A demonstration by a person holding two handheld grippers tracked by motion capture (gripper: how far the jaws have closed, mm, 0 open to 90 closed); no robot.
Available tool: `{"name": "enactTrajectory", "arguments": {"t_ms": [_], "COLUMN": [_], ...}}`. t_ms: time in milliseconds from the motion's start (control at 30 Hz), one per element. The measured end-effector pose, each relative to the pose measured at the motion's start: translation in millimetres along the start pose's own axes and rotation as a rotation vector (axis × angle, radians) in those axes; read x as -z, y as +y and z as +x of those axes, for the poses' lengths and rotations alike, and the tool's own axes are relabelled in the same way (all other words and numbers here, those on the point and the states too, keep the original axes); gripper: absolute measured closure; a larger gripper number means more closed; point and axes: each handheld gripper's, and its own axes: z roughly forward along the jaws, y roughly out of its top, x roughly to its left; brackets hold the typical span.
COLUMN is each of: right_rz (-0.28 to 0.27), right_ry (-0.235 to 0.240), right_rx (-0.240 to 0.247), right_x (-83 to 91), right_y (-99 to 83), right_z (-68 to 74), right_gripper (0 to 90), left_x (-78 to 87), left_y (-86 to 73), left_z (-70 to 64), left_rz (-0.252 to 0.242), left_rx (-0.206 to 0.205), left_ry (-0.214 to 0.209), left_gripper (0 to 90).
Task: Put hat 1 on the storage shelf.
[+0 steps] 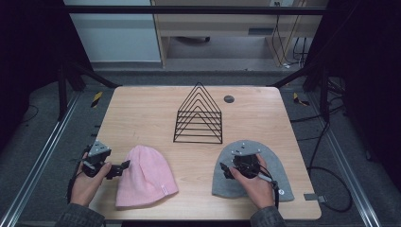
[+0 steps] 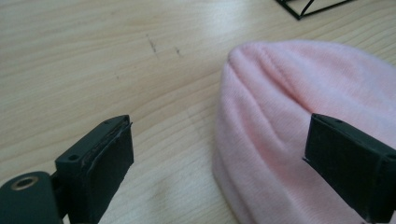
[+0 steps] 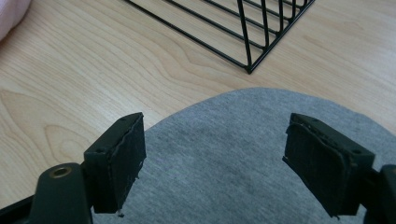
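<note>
A pink knit beanie [image 1: 144,177] lies flat near the table's front left. My left gripper [image 1: 124,166] is at its left edge, jaws wide open; in the left gripper view one jaw hangs over the wood and the other over the pink beanie [image 2: 299,116]. A grey beanie [image 1: 279,168] lies flat at the front right. My right gripper [image 1: 226,169] hovers over it, open, with the grey beanie [image 3: 224,158] spread between and below its jaws. Neither gripper holds anything.
A black wire rack [image 1: 199,116] shaped like nested triangles stands mid-table behind both hats, its corner [image 3: 250,70] close to the grey beanie's top. A dark round grommet [image 1: 229,99] sits at the back right. Bare wooden table [image 1: 142,113] lies to the back left.
</note>
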Motion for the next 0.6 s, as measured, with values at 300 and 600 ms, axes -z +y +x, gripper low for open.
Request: {"name": "enactTrajectory", "arguments": {"t_ms": [300,600], "right_rz": [0.005,0.032], "right_ry": [0.022,0.053], "right_rx": [-0.002,-0.071], "right_x": [-2.9,6.3], "right_y": [-2.3,-3.2], "right_z": [0.7,0.4], "right_gripper": [25.5,18.7], "left_x": [-1.3,1.7], "left_y": [-0.1,3.6], "left_z": [-2.7,-1.5], "left_rz": [0.018,-0.010], "left_rx": [-0.003,0.026], "left_ry": [-0.034,-0.065], "left_gripper": [9.7,11.3]}}
